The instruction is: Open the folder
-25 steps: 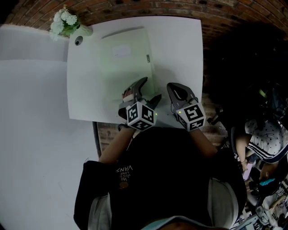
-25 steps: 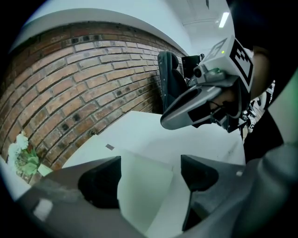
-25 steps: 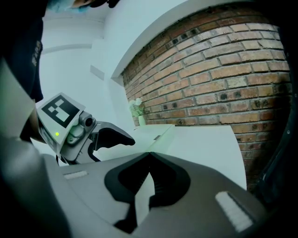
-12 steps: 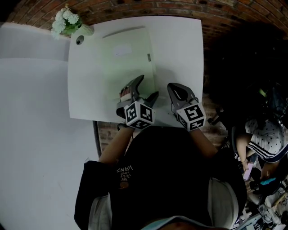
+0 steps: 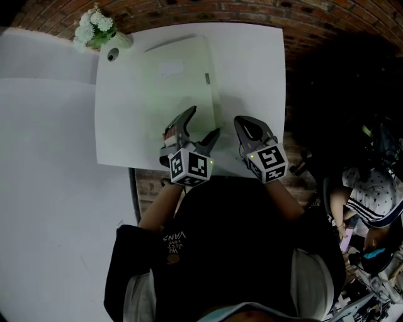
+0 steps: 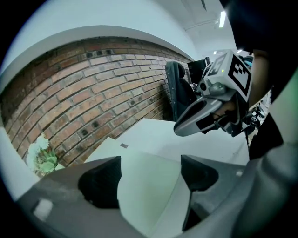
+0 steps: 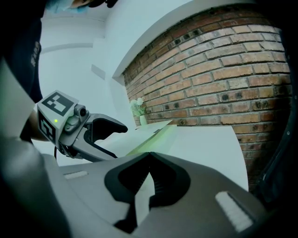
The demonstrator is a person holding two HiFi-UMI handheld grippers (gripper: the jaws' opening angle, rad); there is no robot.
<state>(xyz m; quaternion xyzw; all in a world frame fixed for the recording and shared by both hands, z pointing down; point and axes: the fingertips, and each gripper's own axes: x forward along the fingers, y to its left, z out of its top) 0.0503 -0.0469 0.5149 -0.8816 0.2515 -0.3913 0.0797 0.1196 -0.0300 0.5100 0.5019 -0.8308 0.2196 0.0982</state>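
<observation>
Pale green folder [image 5: 179,88] lies flat on the white table [image 5: 252,69], on its left-centre part and running from near the far edge back toward the near edge. There's a white label on the cover and a small dark tab on the folder's right edge, twd the table's far side. Left gripper [image 5: 203,121] sits over the table's near edge, jaws wide apart. In the left gripper view the dark pads [image 6: 100,181] stand either side of the folder's near right corner, w/ the pale sheet running between them. Can't tell if either pad touches it, or if the cover is lifted at all. Right gripper [image 5: 241,122] is also at the table's near edge, just beside the left one. Its jaws are closed tip to tip w/ nothing between them, over bare tabletop just off the folder's right edge. White flowers [image 5: 93,28] and a small round object [image 5: 111,56] sit at the table's far left corner. Brick wall [image 5: 220,7] runs behind the table's far side. Another person [image 5: 368,188] sits well off to the table's right.
</observation>
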